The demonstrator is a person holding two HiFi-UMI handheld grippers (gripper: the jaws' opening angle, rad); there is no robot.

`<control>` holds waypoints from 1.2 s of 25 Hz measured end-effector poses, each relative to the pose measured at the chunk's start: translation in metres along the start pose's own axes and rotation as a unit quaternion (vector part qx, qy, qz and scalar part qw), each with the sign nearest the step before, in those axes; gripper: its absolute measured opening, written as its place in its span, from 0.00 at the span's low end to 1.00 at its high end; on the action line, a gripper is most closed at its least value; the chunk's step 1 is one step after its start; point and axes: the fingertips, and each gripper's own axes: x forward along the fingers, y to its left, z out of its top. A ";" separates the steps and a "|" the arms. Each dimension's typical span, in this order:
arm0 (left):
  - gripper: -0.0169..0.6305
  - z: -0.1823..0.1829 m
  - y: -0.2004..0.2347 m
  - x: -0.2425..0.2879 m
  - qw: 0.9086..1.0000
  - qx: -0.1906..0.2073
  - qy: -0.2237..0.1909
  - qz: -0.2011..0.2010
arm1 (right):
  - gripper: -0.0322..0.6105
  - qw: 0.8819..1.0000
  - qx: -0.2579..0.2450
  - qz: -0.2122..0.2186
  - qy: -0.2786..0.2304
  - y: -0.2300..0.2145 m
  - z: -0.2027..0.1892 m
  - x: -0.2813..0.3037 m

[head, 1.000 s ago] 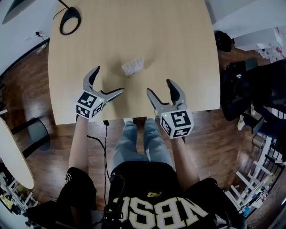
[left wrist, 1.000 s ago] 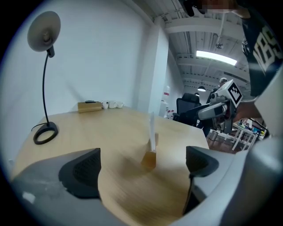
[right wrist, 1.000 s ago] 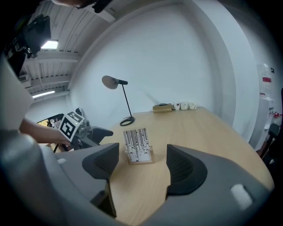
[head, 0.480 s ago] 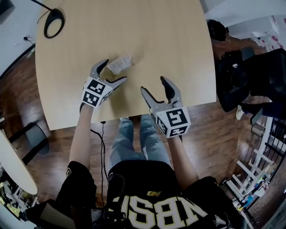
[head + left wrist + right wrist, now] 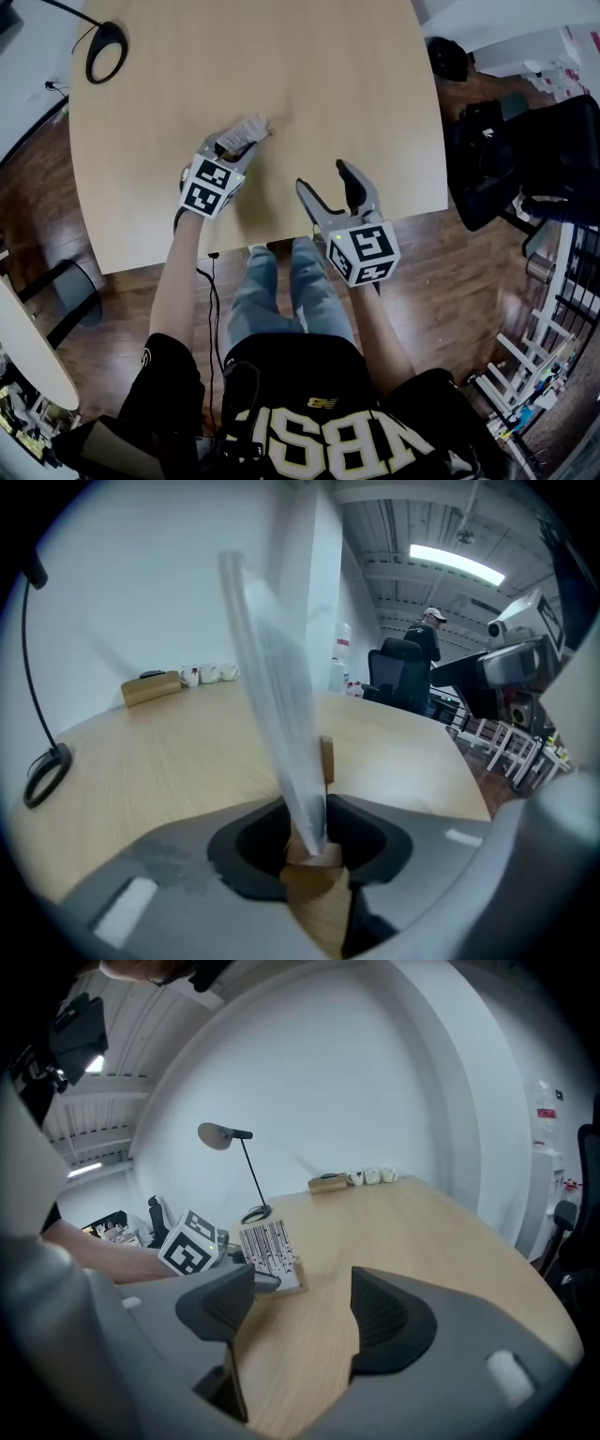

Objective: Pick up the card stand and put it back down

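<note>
My left hand-held gripper (image 5: 246, 141) has just been closing, and its jaws are clamped on the card stand (image 5: 249, 127), pinching the wooden base with the clear panel rising between them. The stand is left of the middle of the bench (image 5: 356, 84), closer to the near edge. My right hand-held gripper (image 5: 324, 178) hovers by the near edge, jaws wide, only bare bench between them.

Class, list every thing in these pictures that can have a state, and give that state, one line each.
card stand: upright on the table, clamped at its base.
left gripper: shut on the card stand, jaws have just been closing.
right gripper: open, nothing between its jaws, over the table.
</note>
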 end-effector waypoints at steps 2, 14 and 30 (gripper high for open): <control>0.22 0.003 -0.005 -0.005 1.000 -0.017 -0.006 -0.004 | 0.56 1.000 -0.004 0.003 -0.004 0.002 0.007 -0.001; 0.21 0.083 -0.029 -0.113 0.992 -0.067 -0.087 0.061 | 0.54 0.996 -0.022 0.017 -0.081 0.029 0.086 -0.033; 0.22 0.233 -0.029 -0.321 0.911 -0.027 -0.307 0.276 | 0.53 0.970 -0.086 0.024 -0.225 0.074 0.221 -0.098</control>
